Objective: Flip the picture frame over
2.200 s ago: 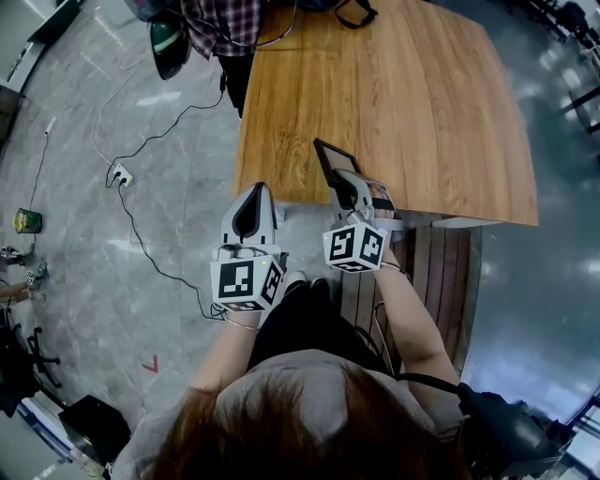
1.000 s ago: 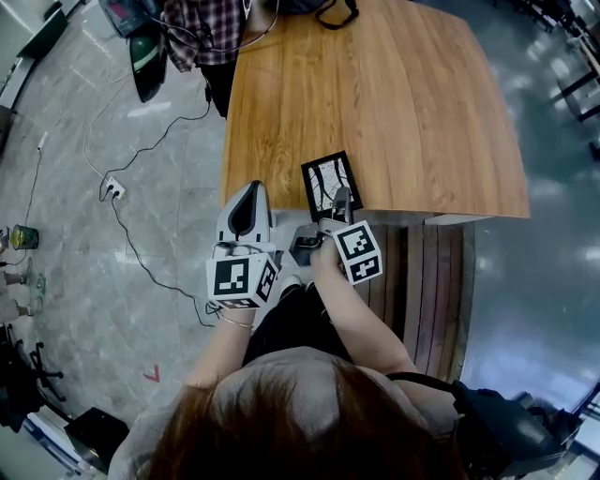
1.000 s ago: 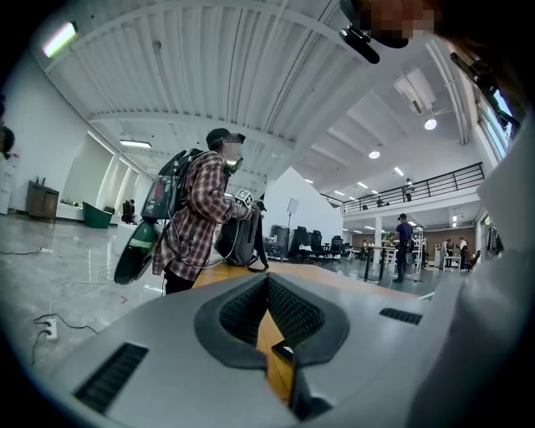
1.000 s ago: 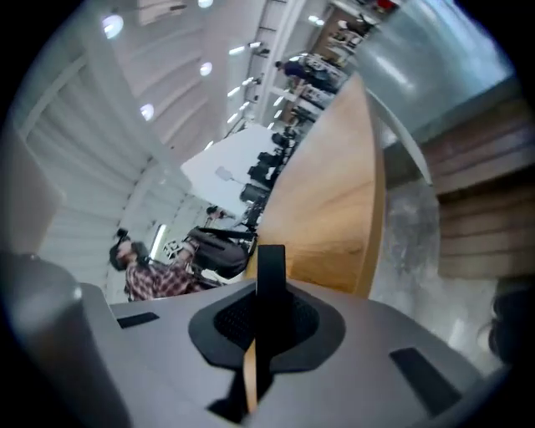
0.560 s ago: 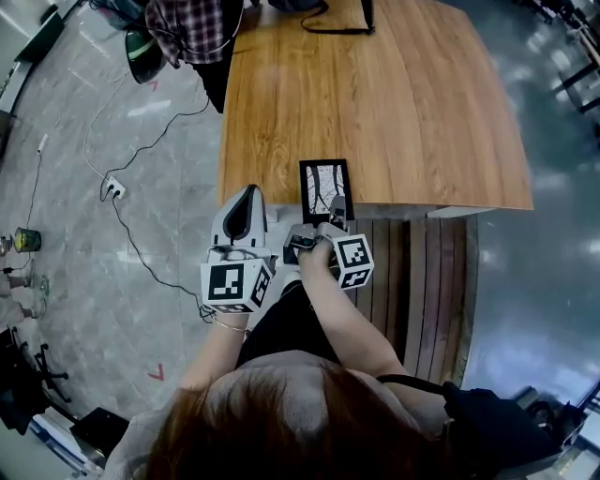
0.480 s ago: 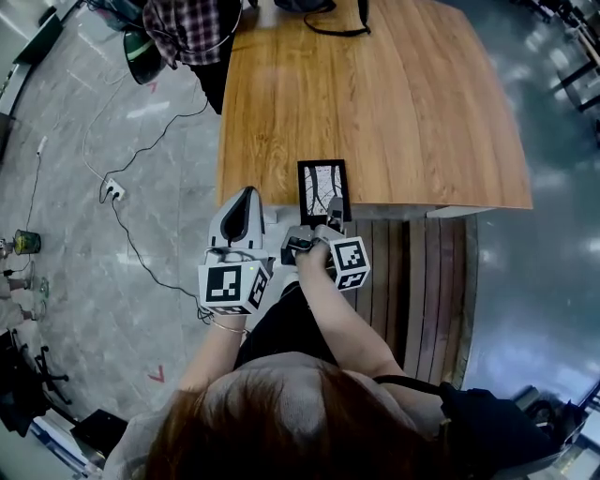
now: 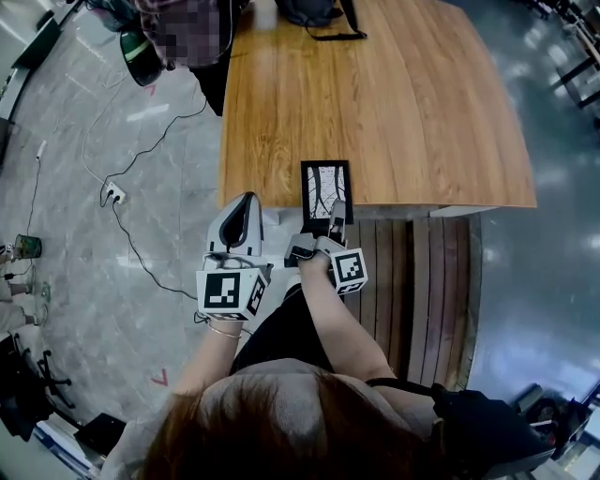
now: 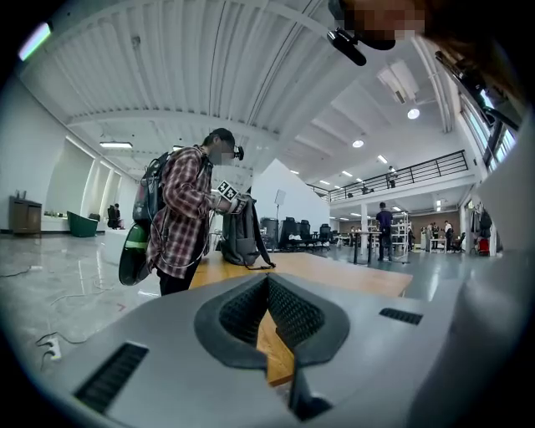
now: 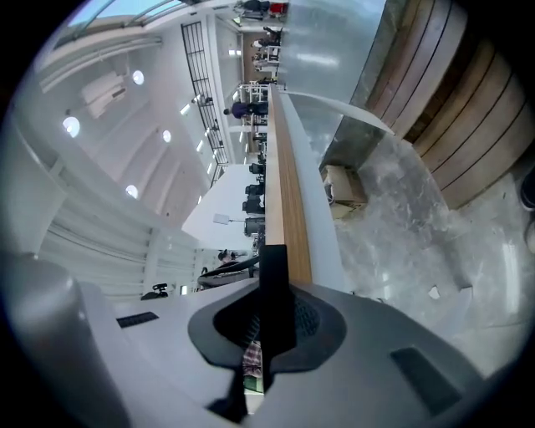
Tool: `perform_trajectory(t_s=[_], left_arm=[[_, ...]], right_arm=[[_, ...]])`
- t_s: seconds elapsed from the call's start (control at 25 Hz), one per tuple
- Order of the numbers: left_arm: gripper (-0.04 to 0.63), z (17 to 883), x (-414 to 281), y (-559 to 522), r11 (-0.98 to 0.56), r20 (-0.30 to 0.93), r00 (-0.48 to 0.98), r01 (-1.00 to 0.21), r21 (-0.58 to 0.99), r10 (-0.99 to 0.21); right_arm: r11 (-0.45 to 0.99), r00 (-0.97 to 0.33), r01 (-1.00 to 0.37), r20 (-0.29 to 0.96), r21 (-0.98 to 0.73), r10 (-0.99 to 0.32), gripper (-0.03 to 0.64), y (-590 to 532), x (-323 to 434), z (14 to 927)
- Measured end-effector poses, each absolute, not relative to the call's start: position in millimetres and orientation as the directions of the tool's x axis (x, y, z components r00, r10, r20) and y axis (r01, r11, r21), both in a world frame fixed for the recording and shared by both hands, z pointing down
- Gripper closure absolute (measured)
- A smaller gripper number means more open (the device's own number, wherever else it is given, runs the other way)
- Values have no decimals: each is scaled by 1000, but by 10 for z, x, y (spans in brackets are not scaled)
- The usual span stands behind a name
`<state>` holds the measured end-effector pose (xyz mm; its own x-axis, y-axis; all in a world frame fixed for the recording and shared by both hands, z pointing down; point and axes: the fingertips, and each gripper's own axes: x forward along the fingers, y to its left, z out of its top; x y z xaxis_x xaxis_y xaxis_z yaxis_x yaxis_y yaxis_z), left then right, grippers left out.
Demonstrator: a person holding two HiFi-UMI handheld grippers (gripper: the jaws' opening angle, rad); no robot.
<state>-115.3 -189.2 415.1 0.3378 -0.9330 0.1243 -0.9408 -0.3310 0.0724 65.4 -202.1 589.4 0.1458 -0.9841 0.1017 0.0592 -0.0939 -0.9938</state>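
You have one picture frame (image 7: pixel 325 187), lying flat at the near edge of the one table (image 7: pixel 403 103), picture side up. Your right gripper (image 7: pixel 337 217) has its jaws clamped on the frame's near edge. Your left gripper (image 7: pixel 246 202) hangs beside the table's near corner, jaws together on nothing. One backpack (image 7: pixel 314 11) sits at the far end.

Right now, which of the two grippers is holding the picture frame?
The right gripper: its fingers pinch the near edge of the picture frame at the table's edge. The left gripper, beside it, holds nothing.
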Motion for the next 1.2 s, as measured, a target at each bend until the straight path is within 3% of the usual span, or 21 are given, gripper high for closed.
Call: perform_trajectory(t_s=[0.36,0.6,0.8,1.2], left_arm=[[589,4150,-1142,-1889,-347,125,354,-935,74,-927],[589,4169,-1172,-1863,-346,129,353,-935,71,-927],[589,4233,-1169,-1876,-351,139,359,-933,78,-923],[589,4303,-1189,-1919,-368,155,378,-925,92,-913]], right_arm=[[-46,116,1,46,-999,-992,575,-2127,662,5740],[95,11,-64,-96,-993,-995,379,-2211,563,5474],[150,-16,-92,-149,-984,-989,360,-2183,589,5479],[-5,-22,54,3,-999,-1000,336,-2200,559,5415]])
